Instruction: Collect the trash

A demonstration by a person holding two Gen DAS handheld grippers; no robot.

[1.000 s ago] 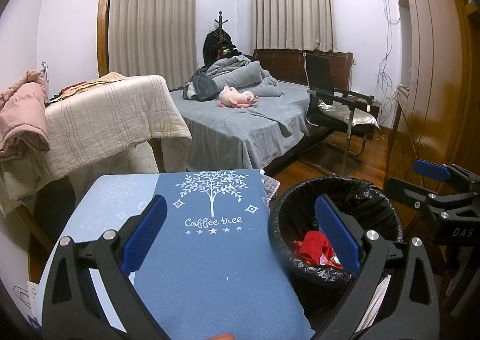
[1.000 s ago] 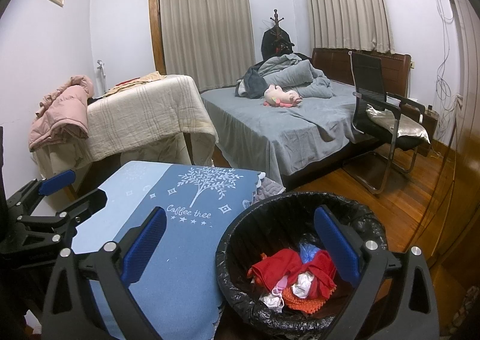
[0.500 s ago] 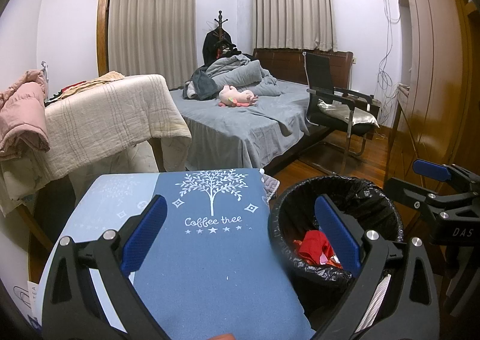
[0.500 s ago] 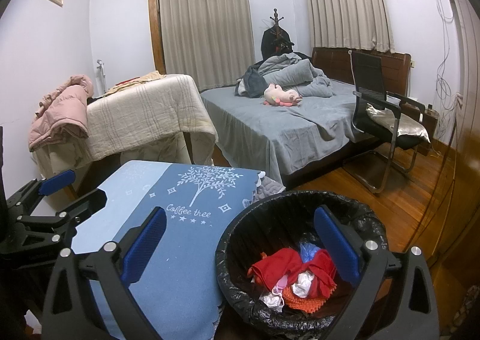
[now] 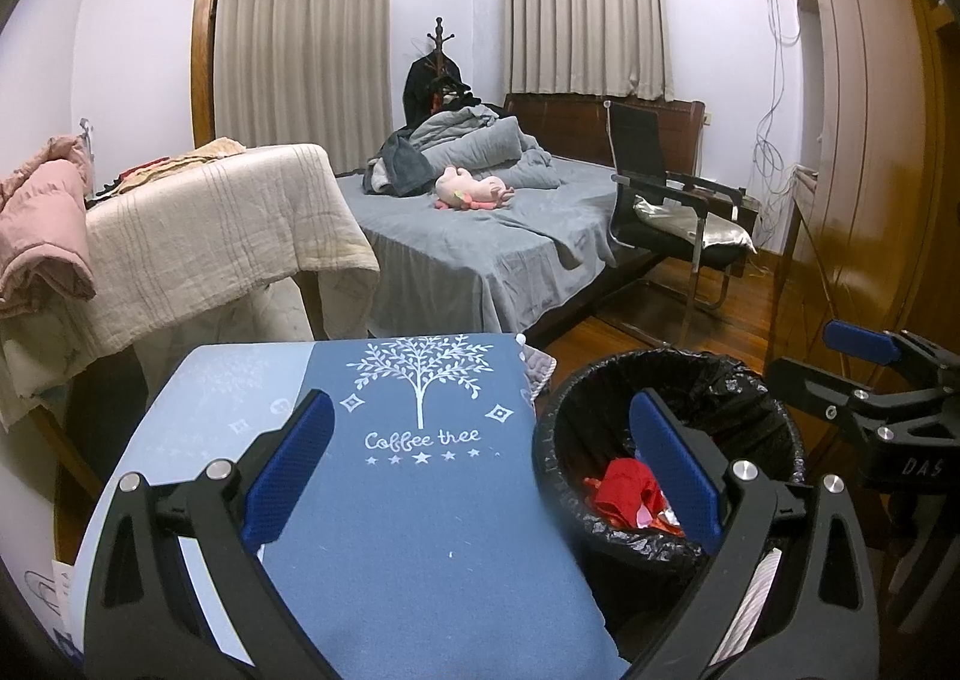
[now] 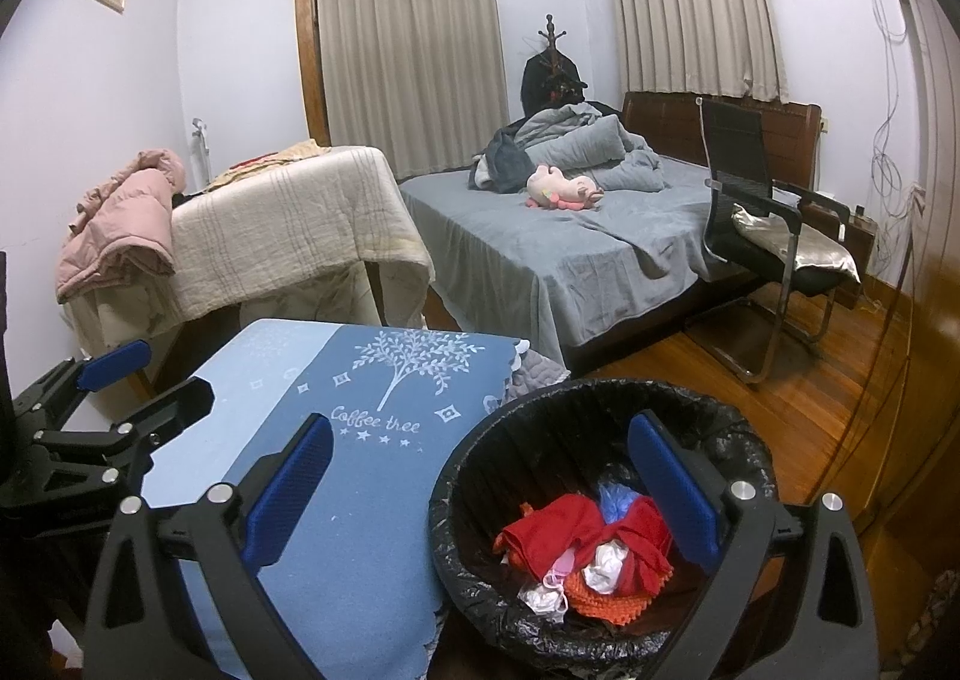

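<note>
A: Where's the trash?
B: In the bin (image 6: 600, 506), a round one lined with a black bag, standing on the wooden floor (image 6: 804, 398). Red crumpled pieces (image 6: 576, 536), white scraps, something orange and a bit of blue plastic lie heaped at the bottom.

A: And relative to the right gripper (image 6: 480, 494)?
B: The heap sits below and between its blue pads, nearer the right-side one. The jaws are spread wide with nothing between them; the gripper hangs over the bin's near rim.

A: The left gripper (image 5: 480, 476)?
B: Also spread wide and empty. It is over the blue cloth (image 5: 420, 512) printed "Coffee tree" that covers the table, with the bin off to its right, just beside the table's edge. Its right pad overlaps the bin's opening in that view, and only part of the red trash (image 5: 624, 488) shows there.

A: Beyond that?
B: A grey bed (image 6: 570, 254) with a pink plush toy (image 6: 561, 188) on it, a black chair (image 6: 762, 224) beside the bed, and beige bedding draped over furniture (image 6: 288, 224) on the left.
</note>
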